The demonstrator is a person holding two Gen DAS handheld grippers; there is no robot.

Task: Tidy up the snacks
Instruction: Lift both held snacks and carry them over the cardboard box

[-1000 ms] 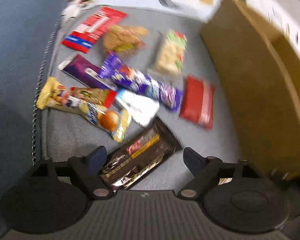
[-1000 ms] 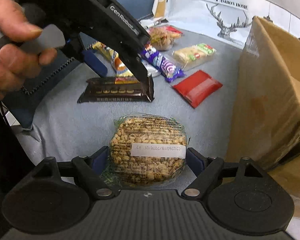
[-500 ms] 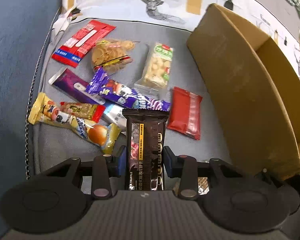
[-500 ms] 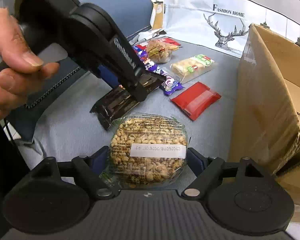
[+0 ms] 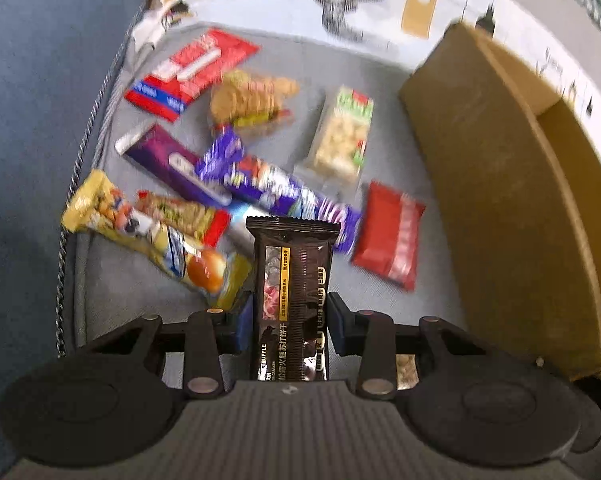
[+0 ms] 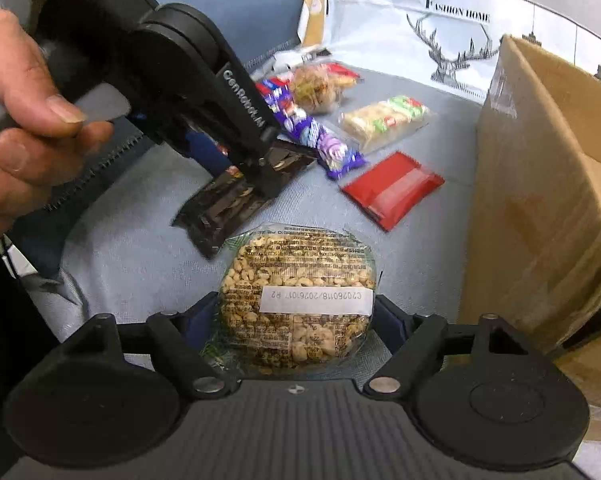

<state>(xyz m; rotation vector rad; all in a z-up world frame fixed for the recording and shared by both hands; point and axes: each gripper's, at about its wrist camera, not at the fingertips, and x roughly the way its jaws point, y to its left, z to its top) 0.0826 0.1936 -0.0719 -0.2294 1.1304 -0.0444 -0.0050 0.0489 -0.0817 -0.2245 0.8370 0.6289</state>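
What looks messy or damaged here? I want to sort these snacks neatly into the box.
Nothing looks spilled or torn. The loose packets lie jumbled at odd angles, several overlapping. The left gripper clamps a dark cracker bar; the right gripper holds a round peanut pack. The cardboard box looks intact.

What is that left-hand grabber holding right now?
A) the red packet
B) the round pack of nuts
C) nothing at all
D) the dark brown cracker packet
D: the left gripper has both fingers pressed against the sides of the dark brown cracker packet, while the red packet lies untouched on the grey cloth.
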